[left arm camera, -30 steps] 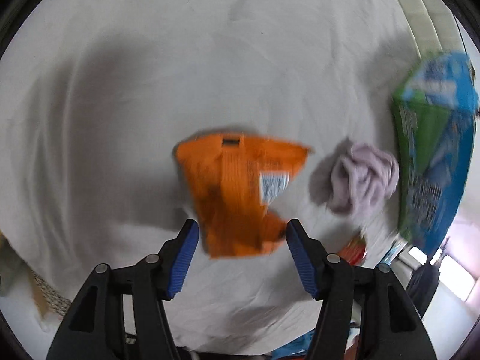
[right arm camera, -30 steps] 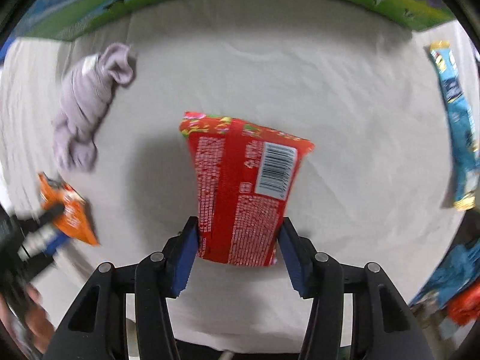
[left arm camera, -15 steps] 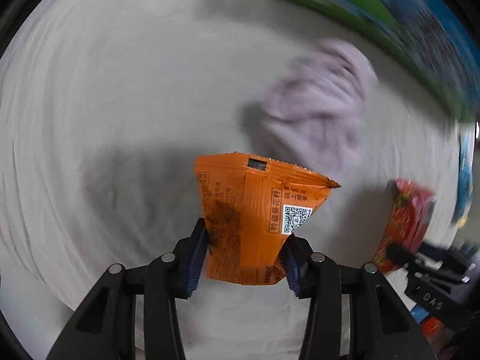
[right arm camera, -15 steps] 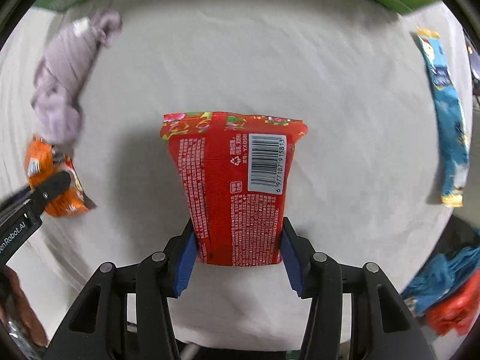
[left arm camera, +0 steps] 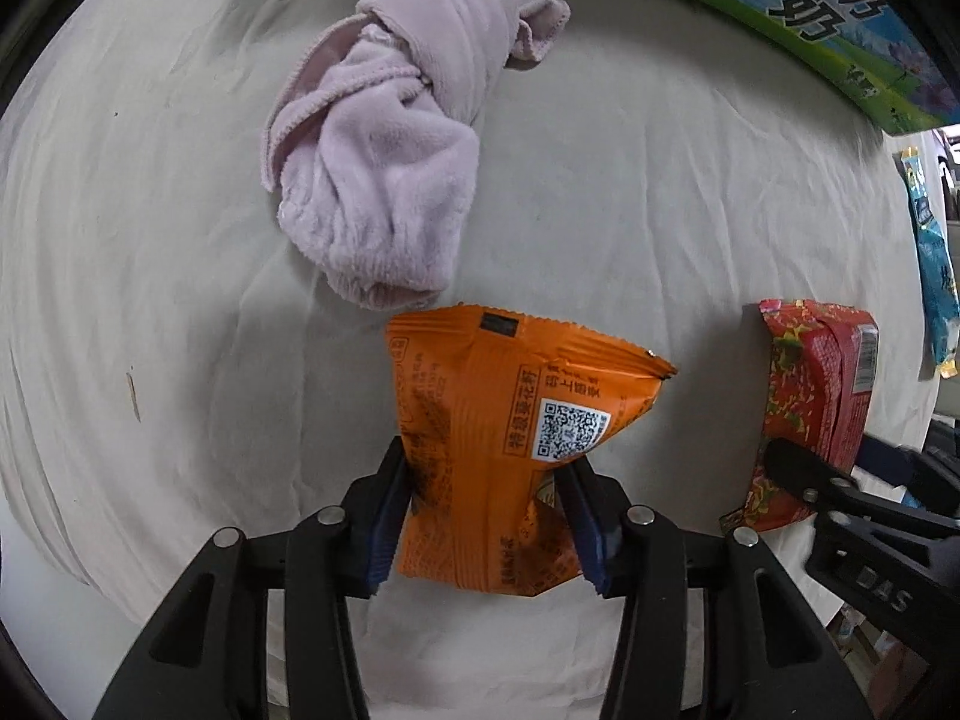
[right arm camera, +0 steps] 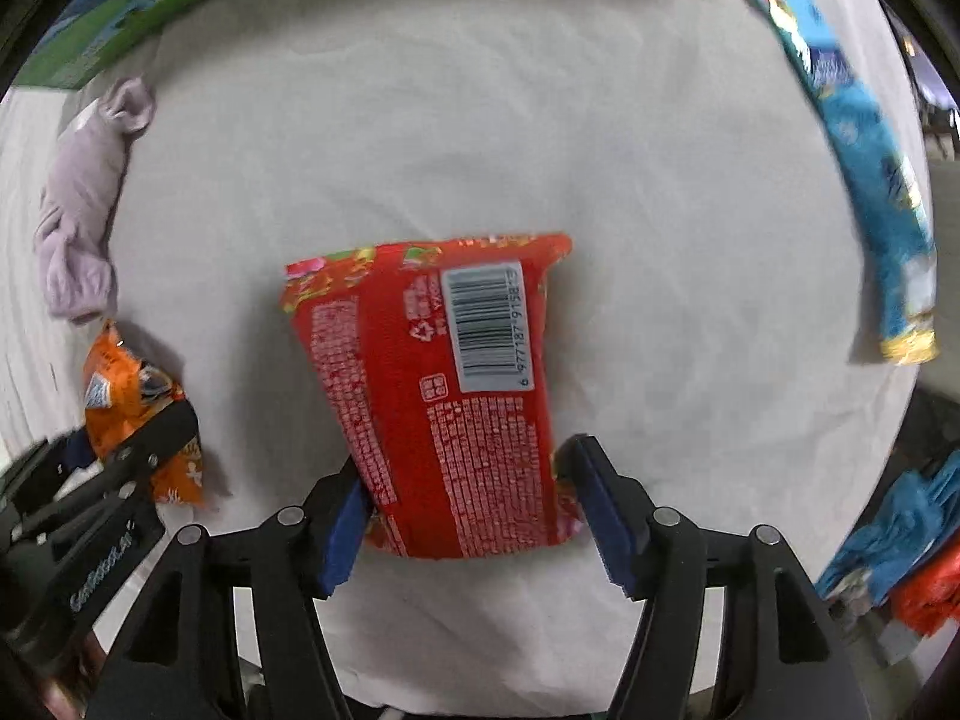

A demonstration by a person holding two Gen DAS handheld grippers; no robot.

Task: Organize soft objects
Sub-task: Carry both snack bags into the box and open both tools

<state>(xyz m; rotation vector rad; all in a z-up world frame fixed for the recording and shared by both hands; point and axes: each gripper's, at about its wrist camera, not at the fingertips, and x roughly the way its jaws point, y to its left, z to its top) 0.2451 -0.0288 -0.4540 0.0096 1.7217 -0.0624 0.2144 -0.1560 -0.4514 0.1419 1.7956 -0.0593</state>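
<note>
My left gripper (left arm camera: 489, 516) is shut on an orange snack packet (left arm camera: 504, 450), held just above the white sheet. A knotted lilac fleece cloth (left arm camera: 390, 168) lies just beyond the packet. My right gripper (right arm camera: 471, 516) has its fingers around a red snack packet (right arm camera: 444, 396); the left pad touches it, the right pad stands slightly off it. The red packet (left arm camera: 810, 396) and the right gripper also show at the right of the left wrist view. The orange packet (right arm camera: 132, 408) and the lilac cloth (right arm camera: 84, 204) show at the left of the right wrist view.
A green and blue printed carton (left arm camera: 780, 6) lies along the far edge of the white sheet (left arm camera: 660, 210). A long blue snack packet (right arm camera: 858, 180) lies at the right. Blue and orange packets (right arm camera: 900, 558) sit off the sheet's right edge.
My left gripper closed on the orange packet and swung toward the lilac cloth and the carton. My right gripper's fingers have spread slightly off the red packet on the right side.
</note>
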